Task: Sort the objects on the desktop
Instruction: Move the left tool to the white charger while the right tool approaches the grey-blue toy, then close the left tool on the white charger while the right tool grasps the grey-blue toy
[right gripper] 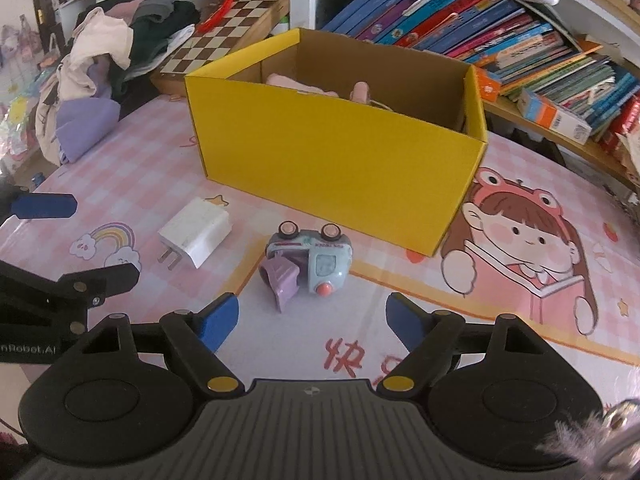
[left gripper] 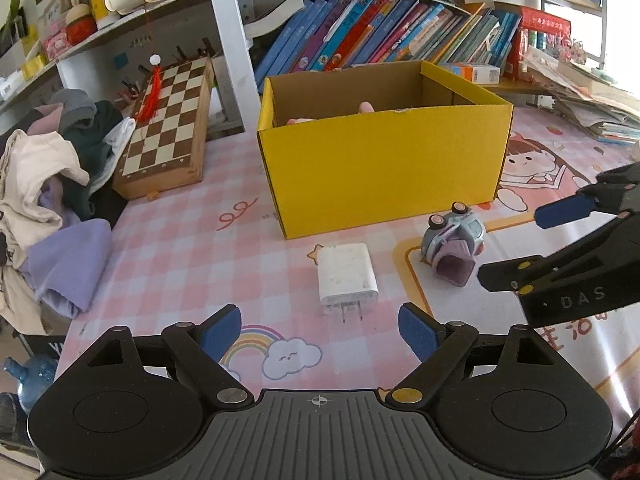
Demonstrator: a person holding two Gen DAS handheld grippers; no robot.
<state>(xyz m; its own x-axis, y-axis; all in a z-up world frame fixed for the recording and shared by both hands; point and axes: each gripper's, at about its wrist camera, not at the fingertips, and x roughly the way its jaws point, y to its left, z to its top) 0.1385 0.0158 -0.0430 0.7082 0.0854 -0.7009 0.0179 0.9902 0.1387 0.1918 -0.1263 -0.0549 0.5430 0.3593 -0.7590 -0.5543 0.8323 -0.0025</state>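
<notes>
A white plug charger (left gripper: 347, 279) lies on the pink patterned desk mat, prongs toward me, just beyond my left gripper (left gripper: 320, 334), which is open with nothing between its blue pads. A pale blue toy car (right gripper: 310, 261) lies tipped over, wheels up, with a purple part sticking out; my right gripper (right gripper: 312, 320) stands open just short of it. In the left wrist view the car (left gripper: 454, 242) sits right of the charger, beside the right gripper's fingers (left gripper: 564, 210). Behind both stands an open yellow cardboard box (left gripper: 384, 172) with pink items inside.
A chessboard (left gripper: 168, 124) leans behind a heap of clothes (left gripper: 52, 184) at the left. Rows of books (left gripper: 384, 32) fill the shelf behind the box (right gripper: 340, 168). Stacked papers (left gripper: 592, 104) lie at the far right. The left gripper's fingers (right gripper: 44, 206) show at the right wrist view's left edge.
</notes>
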